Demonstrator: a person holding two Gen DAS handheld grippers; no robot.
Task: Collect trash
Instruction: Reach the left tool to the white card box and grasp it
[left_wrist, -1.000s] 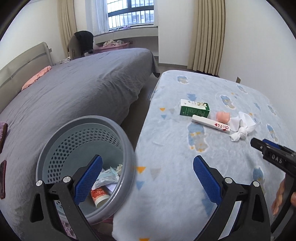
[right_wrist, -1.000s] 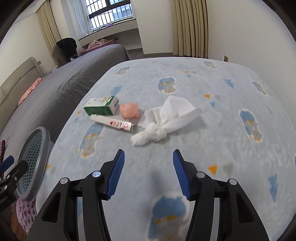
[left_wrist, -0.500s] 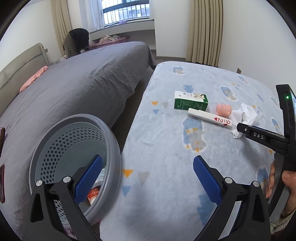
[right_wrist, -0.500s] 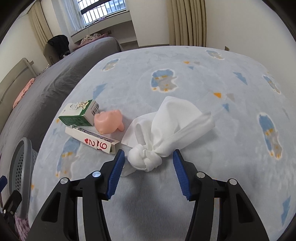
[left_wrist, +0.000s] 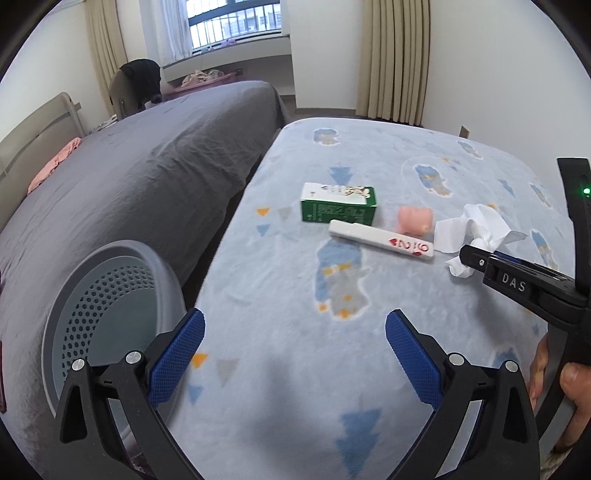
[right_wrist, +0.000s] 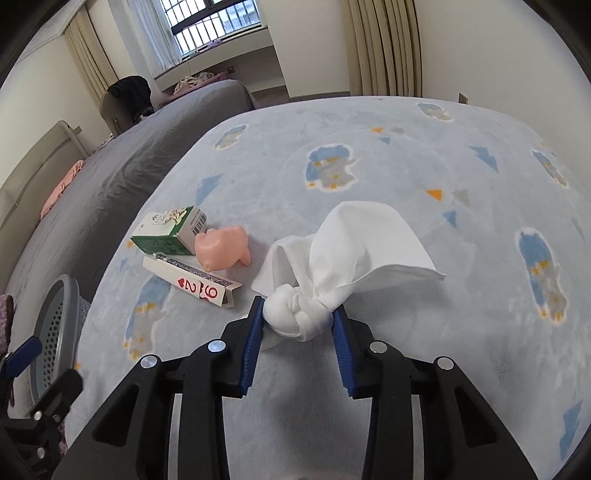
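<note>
left wrist view: the left gripper (left_wrist: 293, 341) stands wide and empty; the grey perforated bin (left_wrist: 110, 295) sits beside its left finger, the knotted tissue (left_wrist: 476, 232) far ahead to the right.

right wrist view: the right gripper (right_wrist: 297, 321) has just been closing, pads against the tissue's knot (right_wrist: 297, 314). squeeze the knot firmly, not the loose tails, before lifting.

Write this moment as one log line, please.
right claw: just closing, pads on tissue knot | left claw: open, empty | bin: beside bed
</note>
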